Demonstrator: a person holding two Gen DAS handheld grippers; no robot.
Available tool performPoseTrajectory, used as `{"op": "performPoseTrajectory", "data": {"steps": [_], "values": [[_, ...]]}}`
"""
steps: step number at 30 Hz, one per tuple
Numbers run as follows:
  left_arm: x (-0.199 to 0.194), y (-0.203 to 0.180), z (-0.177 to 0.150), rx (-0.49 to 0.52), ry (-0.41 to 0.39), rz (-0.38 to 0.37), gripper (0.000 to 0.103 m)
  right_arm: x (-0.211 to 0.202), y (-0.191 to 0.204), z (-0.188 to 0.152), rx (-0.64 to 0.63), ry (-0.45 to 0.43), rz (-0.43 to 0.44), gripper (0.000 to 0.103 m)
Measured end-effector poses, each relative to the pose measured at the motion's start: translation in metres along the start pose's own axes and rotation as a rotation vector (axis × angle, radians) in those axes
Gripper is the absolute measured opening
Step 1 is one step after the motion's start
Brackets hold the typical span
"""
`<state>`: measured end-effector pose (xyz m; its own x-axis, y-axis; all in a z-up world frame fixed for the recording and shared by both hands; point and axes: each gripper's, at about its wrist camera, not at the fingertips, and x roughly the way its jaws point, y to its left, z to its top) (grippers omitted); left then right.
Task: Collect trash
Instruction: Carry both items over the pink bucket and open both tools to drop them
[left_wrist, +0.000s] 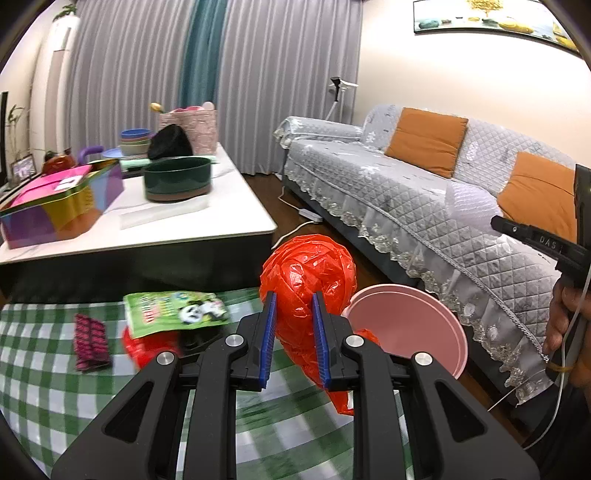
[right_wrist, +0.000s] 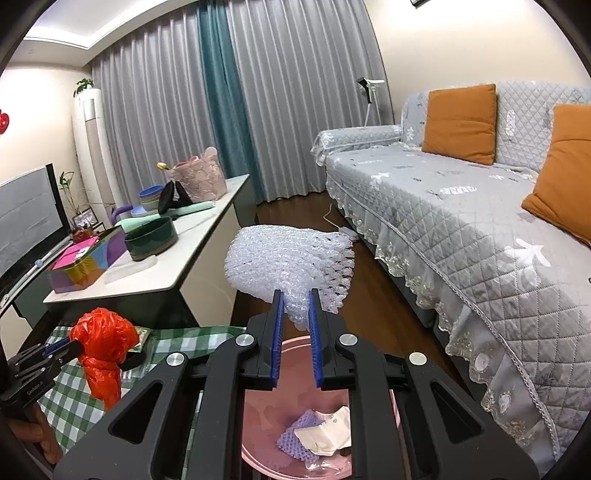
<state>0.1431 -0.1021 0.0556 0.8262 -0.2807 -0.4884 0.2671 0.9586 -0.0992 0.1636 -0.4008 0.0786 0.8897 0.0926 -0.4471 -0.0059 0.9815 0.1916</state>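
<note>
A: Left gripper (left_wrist: 294, 314), status?

B: Jaws pinching a crumpled red plastic bag (left_wrist: 308, 291). The bag is held up over the green checked cloth (left_wrist: 44, 369), just left of the pink bin (left_wrist: 410, 325).

A: Right gripper (right_wrist: 296, 314)?

B: Jaws pressed onto the lower end of a white foam net sleeve (right_wrist: 288, 264), which fans out above them. It hangs over the open pink bin (right_wrist: 258, 454); purple foam netting (right_wrist: 295, 441) and a crumpled white wrapper (right_wrist: 325, 432) lie at the bottom.

A: Trash on the cloth?

B: A green panda-print packet (left_wrist: 173, 308), with more red plastic (left_wrist: 147, 343) under its near edge, and a dark pink-patterned wrapper (left_wrist: 91, 341) apart to its left.

A: Surroundings?

B: White bench (left_wrist: 207, 225) behind carrying a dark green pot (left_wrist: 177, 179) and a multicoloured tin (left_wrist: 62, 203); grey quilted sofa (left_wrist: 424, 206) to the right.
</note>
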Motion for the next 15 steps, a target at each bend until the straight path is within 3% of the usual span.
{"op": "performPoseTrajectory", "data": {"steps": [15], "values": [[0.061, -0.061, 0.013, 0.045, 0.038, -0.084, 0.019, 0.011, -0.033, 0.001, 0.04, 0.007, -0.066, 0.014]]}}
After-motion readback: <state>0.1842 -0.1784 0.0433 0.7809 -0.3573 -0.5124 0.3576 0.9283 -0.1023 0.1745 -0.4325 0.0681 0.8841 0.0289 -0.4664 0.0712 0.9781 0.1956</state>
